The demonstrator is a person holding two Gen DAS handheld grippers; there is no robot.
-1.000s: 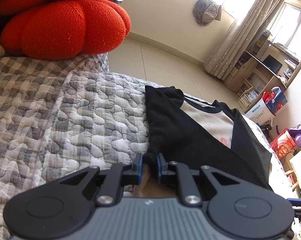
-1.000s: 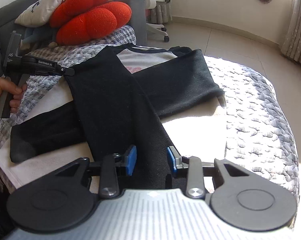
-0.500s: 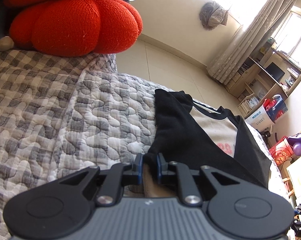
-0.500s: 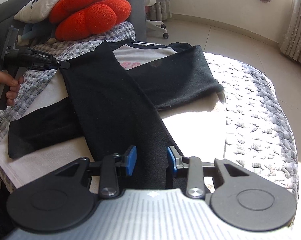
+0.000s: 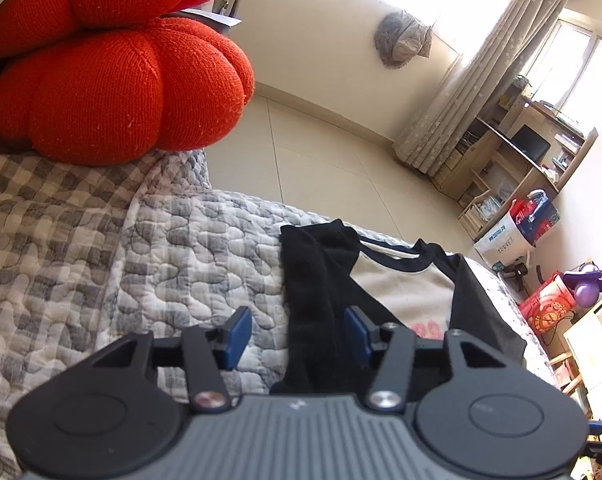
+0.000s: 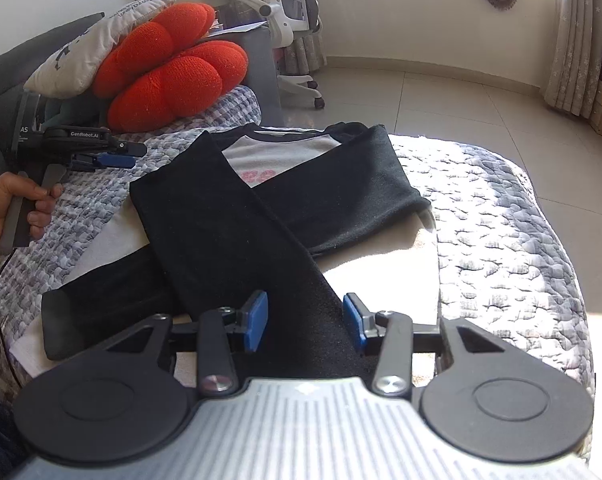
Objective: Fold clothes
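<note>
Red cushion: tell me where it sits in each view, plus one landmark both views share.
Left wrist view: red cushion fills the upper left, resting on the checked cover.
Right wrist view: it lies upper left, against the sofa back, beside a grey pillow.
Shared landmark: the shirt with black sleeves.

Each gripper has a ribbed grey body, black linkage arms with silver screws, two round black discs and blue-padded fingers [image 6: 256, 321]. The left gripper [image 6: 119, 159] carries white "GenRobot.AI" lettering, a grey handle and a thin black cable.

Bright window glare, fisheye-warped edges
</note>
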